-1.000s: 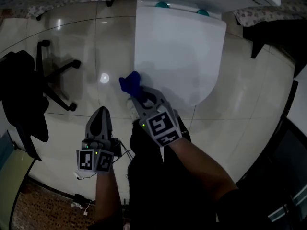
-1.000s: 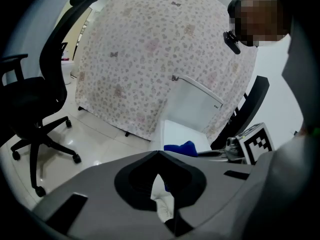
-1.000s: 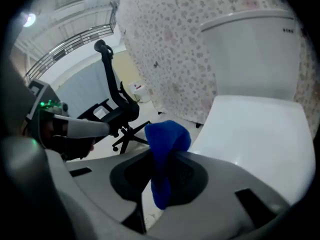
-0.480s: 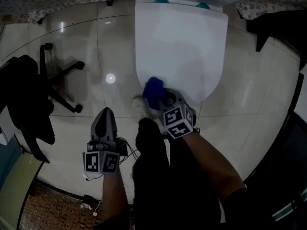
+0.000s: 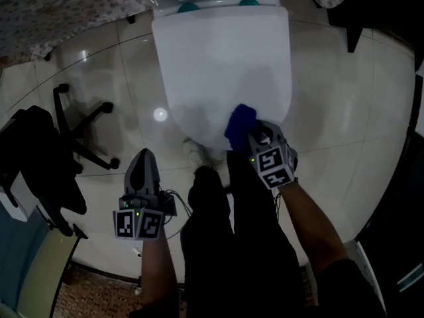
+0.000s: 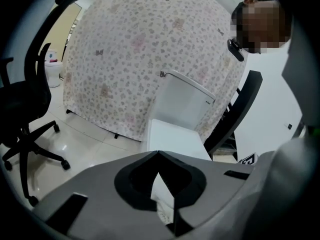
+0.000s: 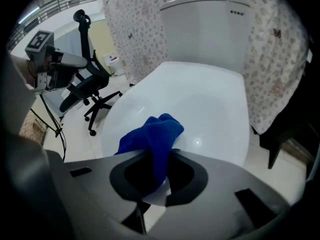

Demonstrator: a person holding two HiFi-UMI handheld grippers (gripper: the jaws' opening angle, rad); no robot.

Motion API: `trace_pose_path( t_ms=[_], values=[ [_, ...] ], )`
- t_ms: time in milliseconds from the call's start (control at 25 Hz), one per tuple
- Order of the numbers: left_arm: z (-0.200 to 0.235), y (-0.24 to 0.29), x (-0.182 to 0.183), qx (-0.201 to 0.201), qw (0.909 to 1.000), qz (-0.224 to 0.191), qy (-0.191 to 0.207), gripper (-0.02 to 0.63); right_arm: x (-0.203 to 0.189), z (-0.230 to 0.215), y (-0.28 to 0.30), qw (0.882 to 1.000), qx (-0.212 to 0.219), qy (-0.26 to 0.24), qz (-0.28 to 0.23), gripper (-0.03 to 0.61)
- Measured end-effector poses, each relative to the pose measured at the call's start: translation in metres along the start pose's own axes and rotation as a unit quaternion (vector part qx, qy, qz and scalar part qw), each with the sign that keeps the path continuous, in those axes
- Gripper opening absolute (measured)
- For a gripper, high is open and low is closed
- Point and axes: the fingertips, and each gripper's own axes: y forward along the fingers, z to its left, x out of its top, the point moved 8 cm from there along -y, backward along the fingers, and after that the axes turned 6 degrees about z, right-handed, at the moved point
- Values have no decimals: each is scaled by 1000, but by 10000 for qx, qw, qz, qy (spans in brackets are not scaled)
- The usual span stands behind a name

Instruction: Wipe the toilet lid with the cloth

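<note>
Blue cloth (image 7: pixel 152 136) is bunched and pinched between the jaws of the right gripper (image 7: pixel 159 158), which are clenched on it. The free wad pokes forward and lies on the front of the toilet lid (image 7: pixel 200 104). In the head view the cloth (image 5: pixel 240 125) sits at the lid's (image 5: pixel 222 65) near-right front edge, right gripper (image 5: pixel 248 135) just behind it. The lid is white, closed and glossy. Two teal caps (image 5: pixel 187 8) show at its rear edge.

Writing: a small dark print (image 7: pixel 237 12) on the front top of the tank (image 7: pixel 210 29) is too small to read. Each gripper's marker cube (image 5: pixel 273 167) has black-and-white square patterns, no letters.

Pose: the right forearm reaches forward and slightly inward, gripper tilted down onto the lid. The left gripper (image 5: pixel 142 155) is held low beside the person's dark-trousered legs (image 5: pixel 209 224), over the floor tiles (image 5: pixel 119 65), pointing forward, well apart from the lid. Its jaws are clenched tip to tip with nothing in them (image 6: pixel 158 154). It also shows at the left of the right gripper view (image 7: pixel 50 66).

Around: black office chair (image 5: pixel 46 151) to the left on the tiles, floral fabric (image 6: pixel 140 59) draped behind and beside the tank (image 6: pixel 182 101).
</note>
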Motion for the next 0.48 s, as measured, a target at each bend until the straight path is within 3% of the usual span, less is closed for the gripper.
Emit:
trace_pose_path(
  t_ms=[480],
  values=[
    [-23,27,6,-290,9992,177,227,-11,-31,-83,-27,9949,-986,163,-117,55]
  ],
)
